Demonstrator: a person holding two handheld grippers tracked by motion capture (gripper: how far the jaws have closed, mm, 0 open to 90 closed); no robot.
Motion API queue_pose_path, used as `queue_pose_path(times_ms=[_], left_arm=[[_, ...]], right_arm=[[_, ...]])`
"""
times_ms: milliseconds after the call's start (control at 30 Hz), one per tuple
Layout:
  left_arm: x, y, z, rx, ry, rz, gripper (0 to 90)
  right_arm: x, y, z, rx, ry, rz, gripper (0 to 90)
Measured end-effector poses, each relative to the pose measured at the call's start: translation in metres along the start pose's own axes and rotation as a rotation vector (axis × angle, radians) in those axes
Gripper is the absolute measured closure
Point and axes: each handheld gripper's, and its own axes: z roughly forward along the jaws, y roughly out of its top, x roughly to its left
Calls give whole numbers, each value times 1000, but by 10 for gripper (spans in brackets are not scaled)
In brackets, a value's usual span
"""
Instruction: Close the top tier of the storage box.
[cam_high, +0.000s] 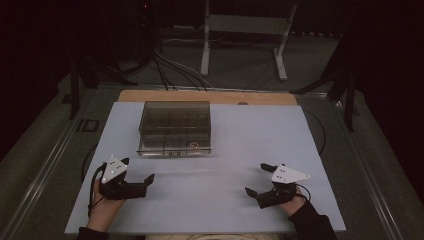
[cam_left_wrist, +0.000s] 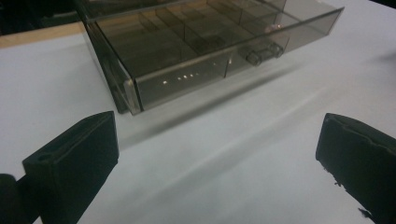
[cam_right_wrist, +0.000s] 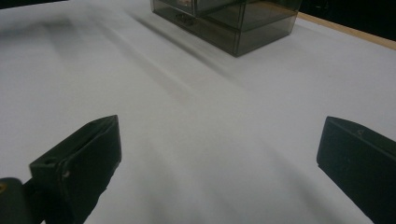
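**Both grippers wide apart over a bare table, smoky box at the far edge**

The table (cam_high: 215, 200) carried a white sheet across nearly all of its top, with a strip of bare wood left showing along the far edge. On that sheet, toward the far edge and somewhat left of the middle, sat a smoky transparent plastic box (cam_high: 175, 127), its inside divided into compartments. A pair of small round knobs (cam_left_wrist: 264, 52) stood on its front face, the side turned to the near edge.

The left gripper (cam_high: 136, 181) lay low near the near-left corner, held in a hand (cam_high: 102, 207) that came in over the near edge. Its jaws were spread wide with nothing between them, and the box stood just beyond them in the left gripper view.

The right gripper (cam_high: 257, 180) lay near the near-right corner, well apart from the box, likewise held in a hand (cam_high: 292, 202). Its jaws too were spread wide and held nothing.
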Motion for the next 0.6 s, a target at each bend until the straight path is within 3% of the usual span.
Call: queue_pose_path(times_ms=[600], left_arm=[[-15,16,10,-8,-63,17,0]], right_arm=[[0,0,0,3,-1,1,0]])
